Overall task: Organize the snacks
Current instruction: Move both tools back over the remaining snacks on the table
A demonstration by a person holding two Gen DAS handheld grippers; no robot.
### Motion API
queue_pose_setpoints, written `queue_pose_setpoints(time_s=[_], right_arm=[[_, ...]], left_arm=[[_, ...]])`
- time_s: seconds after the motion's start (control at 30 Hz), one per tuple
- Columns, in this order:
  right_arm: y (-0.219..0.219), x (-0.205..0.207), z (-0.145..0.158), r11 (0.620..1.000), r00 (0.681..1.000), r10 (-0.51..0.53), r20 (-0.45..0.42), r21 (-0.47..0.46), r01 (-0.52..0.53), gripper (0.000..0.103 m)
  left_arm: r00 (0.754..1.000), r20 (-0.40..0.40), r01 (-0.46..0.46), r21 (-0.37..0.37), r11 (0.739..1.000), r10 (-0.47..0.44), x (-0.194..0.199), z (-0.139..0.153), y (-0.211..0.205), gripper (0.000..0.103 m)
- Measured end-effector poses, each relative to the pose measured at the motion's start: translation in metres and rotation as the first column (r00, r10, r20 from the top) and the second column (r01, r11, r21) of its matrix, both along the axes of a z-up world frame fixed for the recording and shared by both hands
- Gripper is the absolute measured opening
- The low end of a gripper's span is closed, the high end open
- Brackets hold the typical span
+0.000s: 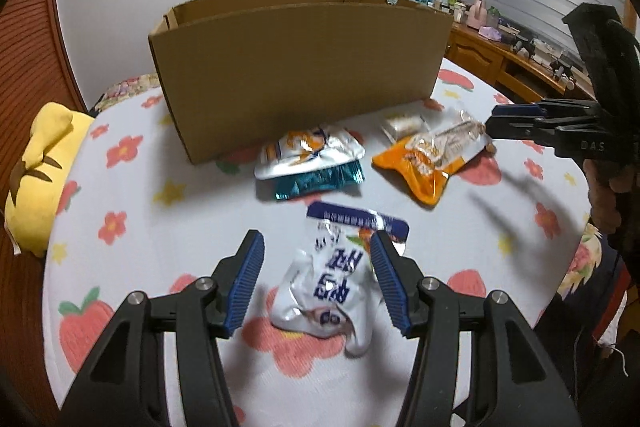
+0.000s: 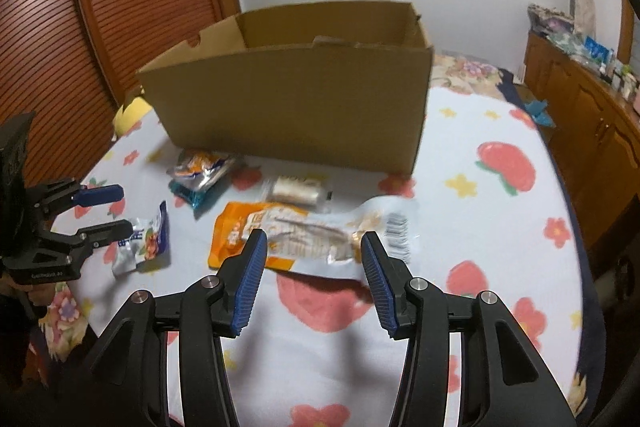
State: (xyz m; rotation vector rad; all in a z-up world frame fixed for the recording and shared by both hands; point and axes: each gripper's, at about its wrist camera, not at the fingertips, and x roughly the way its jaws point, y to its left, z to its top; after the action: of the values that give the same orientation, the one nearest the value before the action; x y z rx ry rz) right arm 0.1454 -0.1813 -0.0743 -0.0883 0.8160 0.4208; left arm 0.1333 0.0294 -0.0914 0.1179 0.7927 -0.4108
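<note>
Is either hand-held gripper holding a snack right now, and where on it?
Neither. The left hand-held gripper straddles the crumpled white-and-blue packet; the right hand-held gripper straddles the orange-and-clear pouch, jaws open.

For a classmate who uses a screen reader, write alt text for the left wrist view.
The open left gripper hovers over a crumpled white-and-blue snack packet on a flower-print cloth. Beyond lie a white-and-teal packet and an orange pouch before an open cardboard box; the right gripper reaches in toward the pouch.
</note>
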Motion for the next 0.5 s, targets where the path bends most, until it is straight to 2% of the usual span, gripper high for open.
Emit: queue_pose_setpoints(time_s=[0.1,0.5], right_arm=[[0.003,0.002,-0.006,1.000,1.000,0.005,-0.010,-0.007,-0.005,0.050],[0.007,0.000,-0.009,0.999,0.999,0.029,-0.014,-0.021,-0.030,0.050]], left_arm=[[1.000,-0.013,0.014,0.001,1.000,-0.014,-0.002,-0.006,-0.001,0.062],[0.998,-0.047,0.033,0.009,0.999,-0.033,0.005,-0.019,-0.004,0.065]])
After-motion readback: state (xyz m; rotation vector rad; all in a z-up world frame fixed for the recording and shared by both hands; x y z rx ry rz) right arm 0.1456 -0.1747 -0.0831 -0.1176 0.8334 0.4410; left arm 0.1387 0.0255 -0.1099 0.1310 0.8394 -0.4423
